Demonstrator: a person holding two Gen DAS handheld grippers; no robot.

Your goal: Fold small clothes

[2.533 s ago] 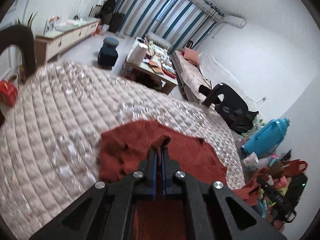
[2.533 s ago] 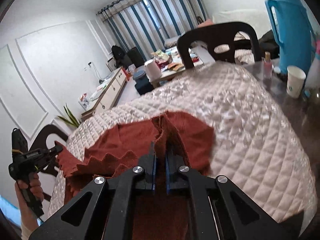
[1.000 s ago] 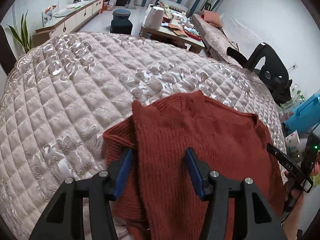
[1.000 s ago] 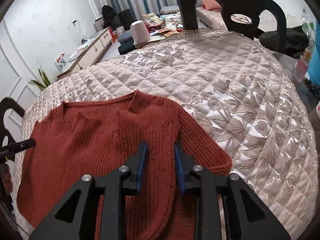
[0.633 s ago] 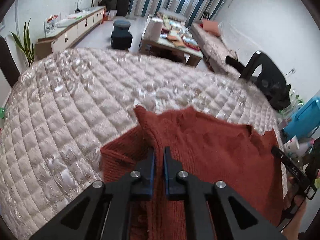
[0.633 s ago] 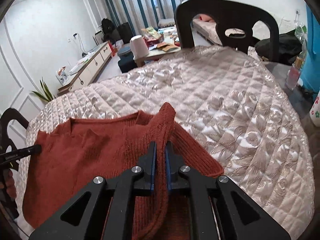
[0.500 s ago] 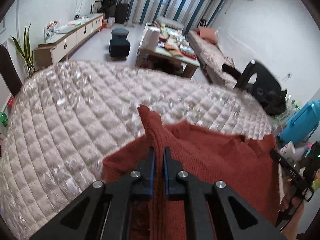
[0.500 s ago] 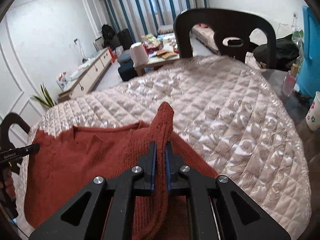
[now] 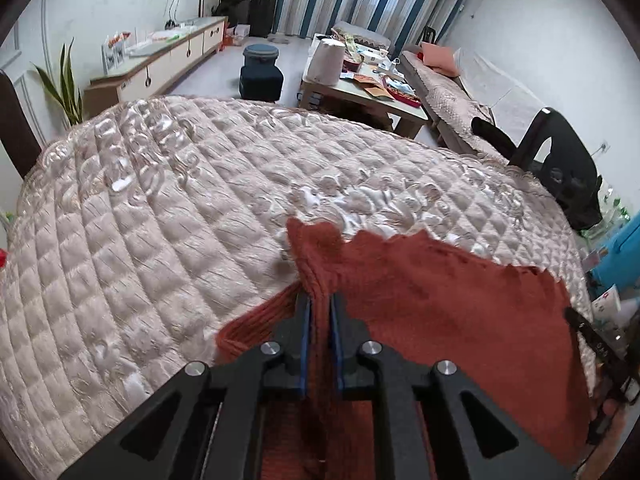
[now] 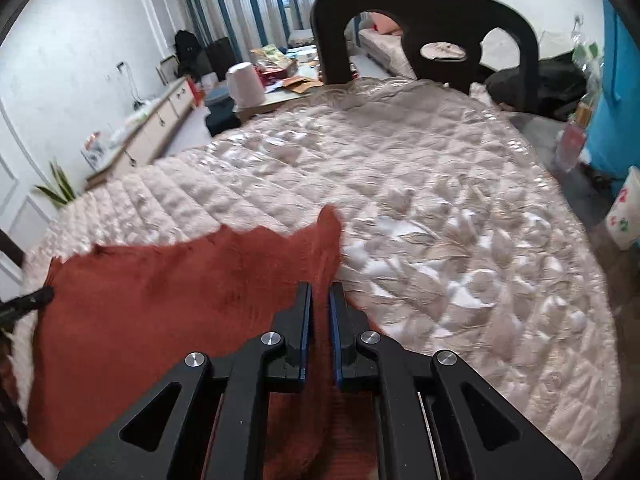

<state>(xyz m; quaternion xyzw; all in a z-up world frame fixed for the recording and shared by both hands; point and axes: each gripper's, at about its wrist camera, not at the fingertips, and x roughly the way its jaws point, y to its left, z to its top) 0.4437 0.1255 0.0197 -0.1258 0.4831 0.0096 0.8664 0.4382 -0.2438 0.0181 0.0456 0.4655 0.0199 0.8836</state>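
A rust-red knit sweater (image 9: pixel 440 312) lies on the beige quilted table cover (image 9: pixel 160 220), its zigzag edge lifted and stretched between both grippers. My left gripper (image 9: pixel 319 308) pinches a raised fold at the sweater's left corner. Its jaws are opening slightly, but the pads still press on the knit between them. In the right wrist view the sweater (image 10: pixel 160 320) spreads to the left, and my right gripper (image 10: pixel 320 300) is shut on its right corner. Each view shows the other gripper at its edge: the right gripper's tip (image 9: pixel 592 344) and the left gripper's tip (image 10: pixel 28 302).
A black chair (image 10: pixel 420 8) stands at the table's far side. A blue thermos (image 10: pixel 616 92) and a paper cup (image 10: pixel 624 216) are at the right edge. Beyond the quilted cover (image 10: pixel 440 200) are a cluttered coffee table (image 9: pixel 360 84) and a sideboard (image 9: pixel 160 68).
Both grippers stood open over the flat sweater, then shut on folds at its two corners. The pinched edge has since lifted off the cover and is pulled taut between them.
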